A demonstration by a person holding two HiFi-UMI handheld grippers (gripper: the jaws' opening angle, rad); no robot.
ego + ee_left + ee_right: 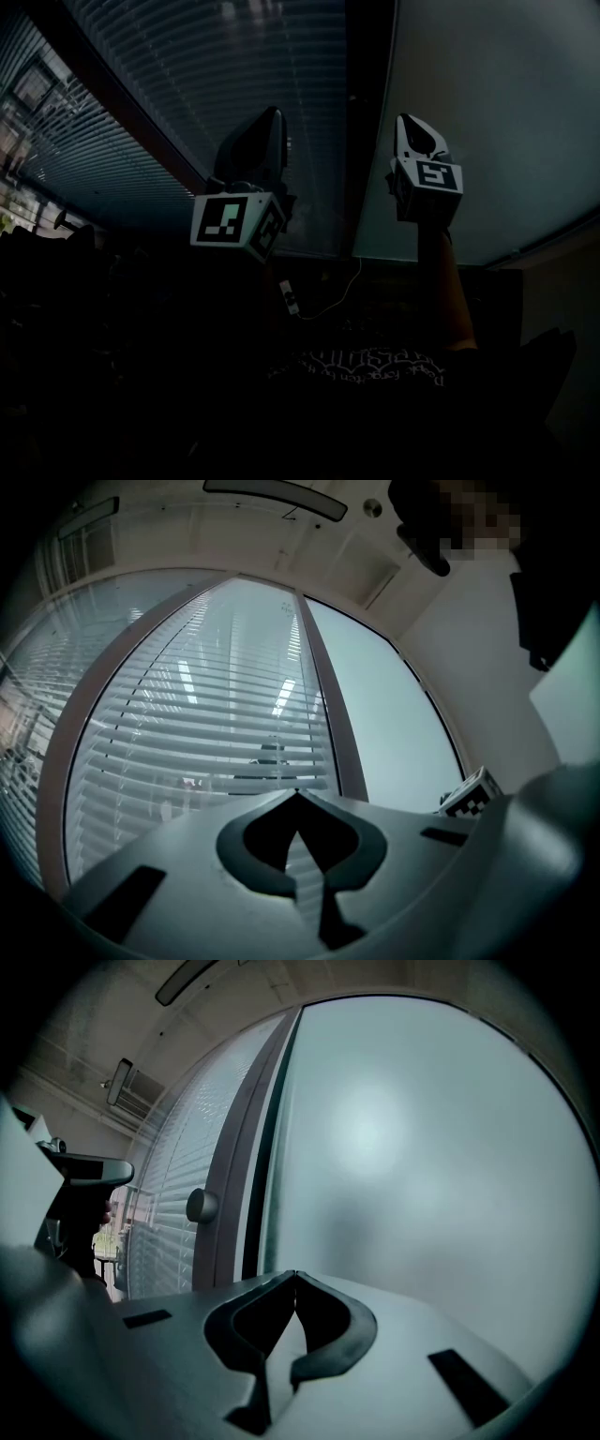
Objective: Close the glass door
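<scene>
You are holding the right gripper (295, 1279) up before the frosted glass door (422, 1166), its fingers pressed together on nothing. Whether the tips are touching the pane cannot be told. A dark strip (253, 1213) is showing along the door's left edge, beside the frame (225, 1194) and its round knob (201, 1206). Your left gripper (297, 795), fingers likewise together and empty, is facing the slatted blinds (206, 714) further left. The room is appearing dim in the head view.

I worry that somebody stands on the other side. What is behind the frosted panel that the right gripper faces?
Only a soft bright glow shows in the frosted panel. The frosting covers all else behind it, so no person or thing can be made out.
</scene>
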